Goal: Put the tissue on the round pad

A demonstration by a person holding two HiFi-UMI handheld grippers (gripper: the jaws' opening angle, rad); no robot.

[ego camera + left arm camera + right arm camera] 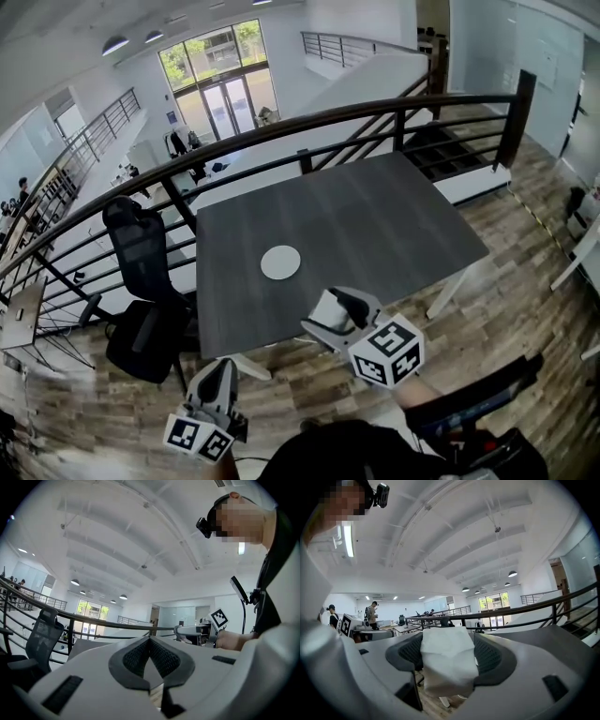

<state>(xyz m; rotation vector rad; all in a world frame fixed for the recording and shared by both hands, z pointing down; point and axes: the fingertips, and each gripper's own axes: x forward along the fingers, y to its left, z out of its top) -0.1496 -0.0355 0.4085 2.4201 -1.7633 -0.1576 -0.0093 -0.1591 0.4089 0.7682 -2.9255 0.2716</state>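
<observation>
A white folded tissue is clamped between the jaws of my right gripper, which is shut on it. In the head view the right gripper hovers at the near edge of the dark grey table, with the tissue showing as a white patch. The round white pad lies flat on the table, a little ahead and to the left of that gripper. My left gripper hangs below the table's front edge over the floor. Its jaws are shut with nothing between them.
A black railing runs behind the table. A black office chair and a dark bag stand at the table's left side. Wooden floor lies to the right and front. A staircase drops behind the far right corner.
</observation>
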